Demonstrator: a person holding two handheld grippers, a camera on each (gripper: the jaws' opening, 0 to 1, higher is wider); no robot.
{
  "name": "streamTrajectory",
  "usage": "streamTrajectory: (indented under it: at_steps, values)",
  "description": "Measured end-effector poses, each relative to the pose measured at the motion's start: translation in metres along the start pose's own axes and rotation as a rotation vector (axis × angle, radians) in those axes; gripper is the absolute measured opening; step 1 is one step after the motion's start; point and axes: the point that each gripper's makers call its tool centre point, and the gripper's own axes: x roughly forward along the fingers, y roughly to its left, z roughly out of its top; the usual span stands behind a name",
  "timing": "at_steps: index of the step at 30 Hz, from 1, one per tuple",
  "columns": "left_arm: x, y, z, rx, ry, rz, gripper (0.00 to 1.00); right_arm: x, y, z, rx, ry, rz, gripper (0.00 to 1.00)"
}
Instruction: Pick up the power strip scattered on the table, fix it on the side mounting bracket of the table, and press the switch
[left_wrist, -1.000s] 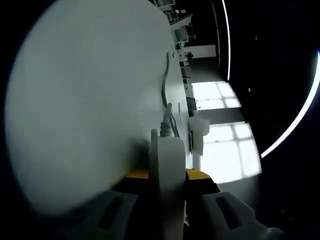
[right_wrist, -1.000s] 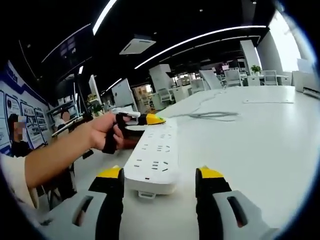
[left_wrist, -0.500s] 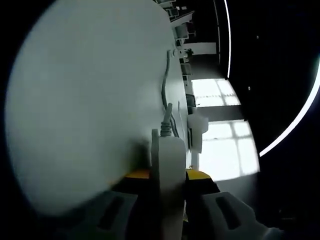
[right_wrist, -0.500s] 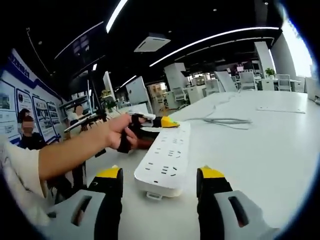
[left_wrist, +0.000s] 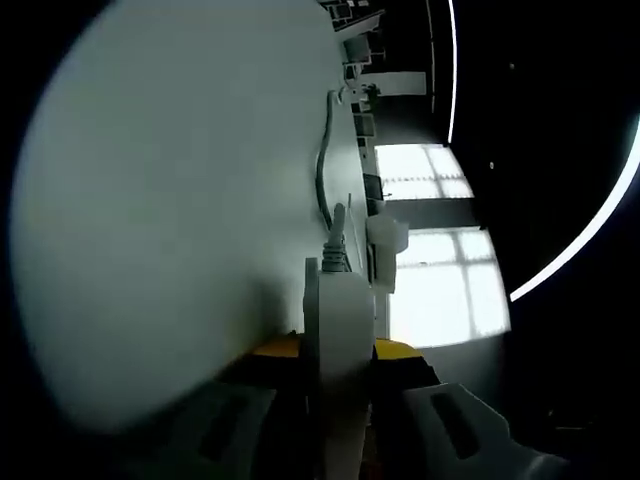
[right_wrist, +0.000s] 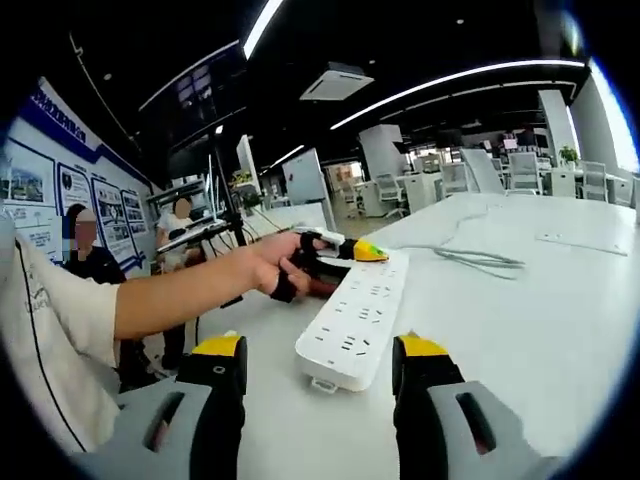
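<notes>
Your left claw (left_wrist: 338, 350) clamps the long white plastic power strip (right_wrist: 358, 318) at its cord end, at twelve o'clock on the white tabletop (right_wrist: 520, 320). Your right claw (right_wrist: 318, 362) waits open at six: keep the strip level while carrying.

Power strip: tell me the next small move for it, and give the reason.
Probably carry the power strip toward the table's side edge. The left gripper is shut on its cord end, its far end hangs free between the open jaws of the right gripper, and it sits over the white table with no bracket in sight.
</notes>
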Motion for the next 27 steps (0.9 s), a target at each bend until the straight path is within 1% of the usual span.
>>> streamTrajectory:
  at_steps: [3,7,9,12,13,15,16,18,19,20,21,23,27]
  values:
    - [-0.003,-0.005,-0.001,-0.008,0.012,-0.022,0.26,-0.003,0.000,0.000,-0.007,0.008,0.011,0.54]
    - [-0.005,-0.010,-0.004,-0.002,0.054,-0.029,0.26,-0.010,0.000,0.006,-0.004,-0.009,0.026,0.54]
    - [-0.006,-0.011,-0.004,0.003,0.064,-0.031,0.26,-0.013,-0.001,0.009,-0.006,-0.017,0.027,0.53]
    - [-0.010,-0.013,-0.001,-0.008,0.078,-0.046,0.26,-0.019,-0.003,0.014,-0.002,-0.032,0.033,0.53]
    - [-0.011,-0.016,0.001,-0.003,0.075,-0.060,0.26,-0.020,-0.001,0.015,-0.002,-0.035,0.037,0.53]
    - [-0.013,-0.016,0.005,-0.015,0.085,-0.065,0.26,-0.021,0.004,0.017,-0.014,-0.037,0.047,0.53]
    - [-0.015,-0.018,0.005,-0.016,0.092,-0.077,0.26,-0.022,0.006,0.019,-0.018,-0.038,0.052,0.52]
    - [-0.016,-0.020,0.004,-0.015,0.109,-0.081,0.26,-0.024,0.009,0.022,-0.025,-0.046,0.063,0.52]
    - [-0.018,-0.022,0.003,-0.001,0.136,-0.086,0.26,-0.025,0.009,0.023,-0.026,-0.049,0.065,0.52]
    - [-0.020,-0.023,0.012,-0.004,0.136,-0.089,0.26,-0.026,0.010,0.025,-0.028,-0.055,0.072,0.52]
    - [-0.021,-0.022,0.015,-0.002,0.142,-0.092,0.26,-0.027,0.011,0.026,-0.030,-0.058,0.078,0.52]
    - [-0.024,-0.023,0.015,-0.009,0.160,-0.106,0.26,-0.029,0.014,0.028,-0.040,-0.063,0.090,0.52]
    - [-0.030,-0.023,0.018,-0.011,0.173,-0.118,0.26,-0.032,0.016,0.029,-0.059,-0.062,0.112,0.52]
